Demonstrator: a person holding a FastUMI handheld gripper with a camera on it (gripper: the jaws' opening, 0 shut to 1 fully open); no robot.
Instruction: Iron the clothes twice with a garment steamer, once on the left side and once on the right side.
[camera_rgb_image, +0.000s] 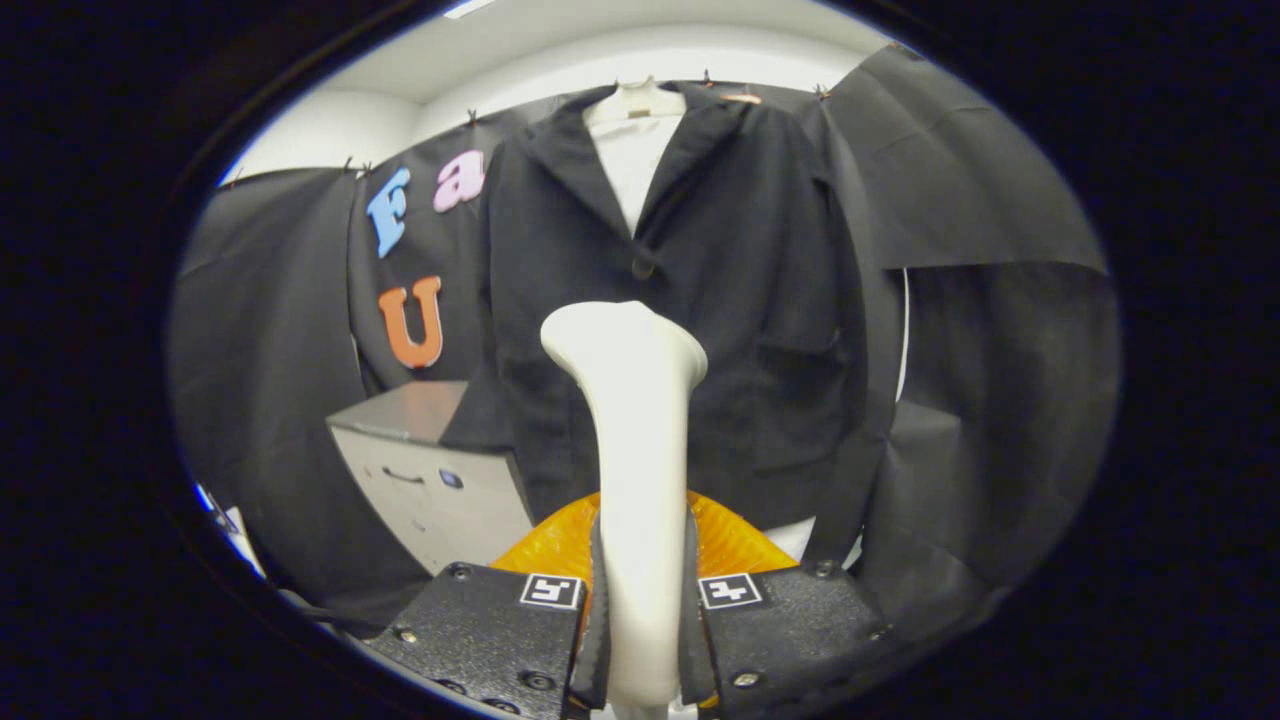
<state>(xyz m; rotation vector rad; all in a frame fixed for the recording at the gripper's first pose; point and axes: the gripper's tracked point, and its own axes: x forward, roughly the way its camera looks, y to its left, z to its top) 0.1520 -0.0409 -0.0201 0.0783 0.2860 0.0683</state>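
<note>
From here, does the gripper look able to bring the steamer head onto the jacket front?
Probably yes: the gripper is shut on the steamer, and nothing stands between its head and the hanging jacket.

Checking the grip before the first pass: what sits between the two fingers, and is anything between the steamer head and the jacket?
In the gripper view the gripper is shut on the white steamer. Nothing is between its head and the black jacket.

The steamer (640, 480) is held upright between the jaws of the gripper (642, 610), its head before the jacket (740, 300) hung on the wall behind; a cabinet (440, 480) is seen lower left of the jacket.
</note>
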